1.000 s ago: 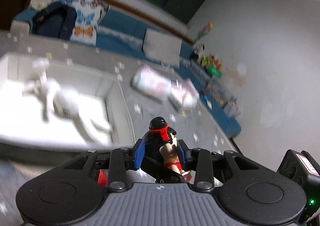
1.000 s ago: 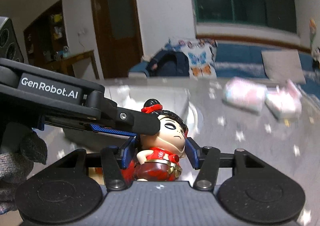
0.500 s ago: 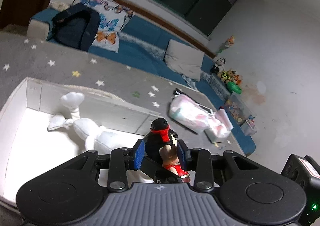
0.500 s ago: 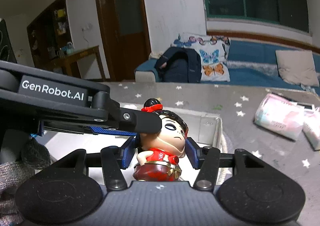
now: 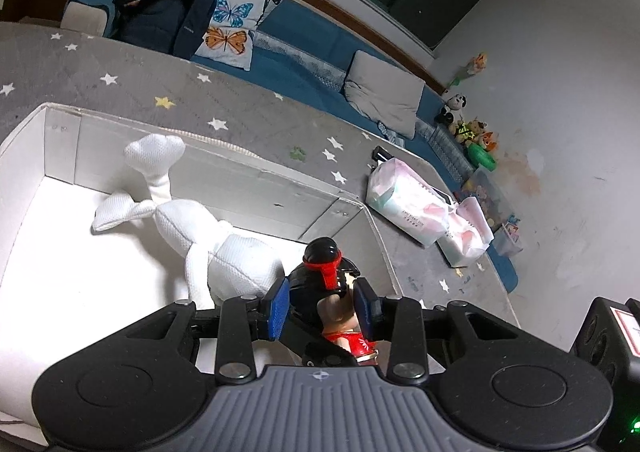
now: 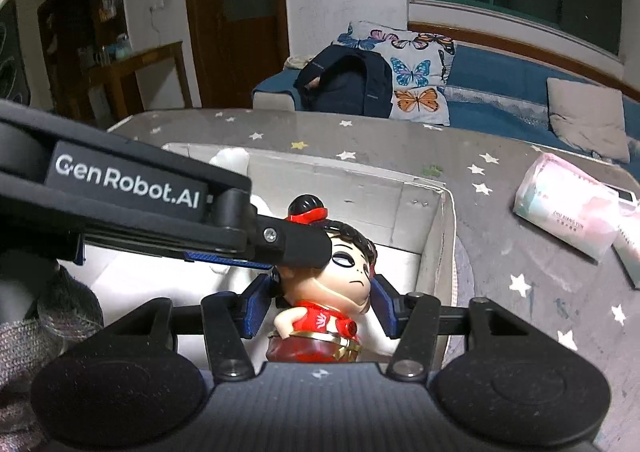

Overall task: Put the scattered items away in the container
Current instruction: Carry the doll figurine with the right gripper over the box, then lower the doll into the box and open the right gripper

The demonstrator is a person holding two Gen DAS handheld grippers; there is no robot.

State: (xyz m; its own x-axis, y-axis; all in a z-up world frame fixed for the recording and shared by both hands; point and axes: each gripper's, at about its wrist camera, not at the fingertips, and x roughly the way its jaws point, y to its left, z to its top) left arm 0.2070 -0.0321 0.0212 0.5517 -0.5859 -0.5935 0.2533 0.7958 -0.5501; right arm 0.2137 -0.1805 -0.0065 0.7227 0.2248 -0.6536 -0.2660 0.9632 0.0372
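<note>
Both grippers grip one doll figurine (image 6: 320, 284) with black hair, a red bow and a red dress, held above the right end of the white box (image 6: 440, 236). My right gripper (image 6: 316, 300) is shut on its head and body. My left gripper (image 5: 322, 304) is shut on the same figurine (image 5: 326, 280) from the other side; its finger crosses the right wrist view (image 6: 224, 228). A white plush toy (image 5: 212, 236) lies inside the box (image 5: 344, 208).
The box sits on a grey star-patterned surface (image 5: 256, 104). Two pink tissue packs (image 5: 408, 200) lie to the right of the box, also in the right wrist view (image 6: 568, 204). A blue sofa with butterfly cushions (image 6: 412, 72) and a dark backpack (image 5: 160, 12) is behind.
Both grippers have carried the figurine from beside the box to over its right end and lower toward it. The grip on the figurine is unchanged.
</note>
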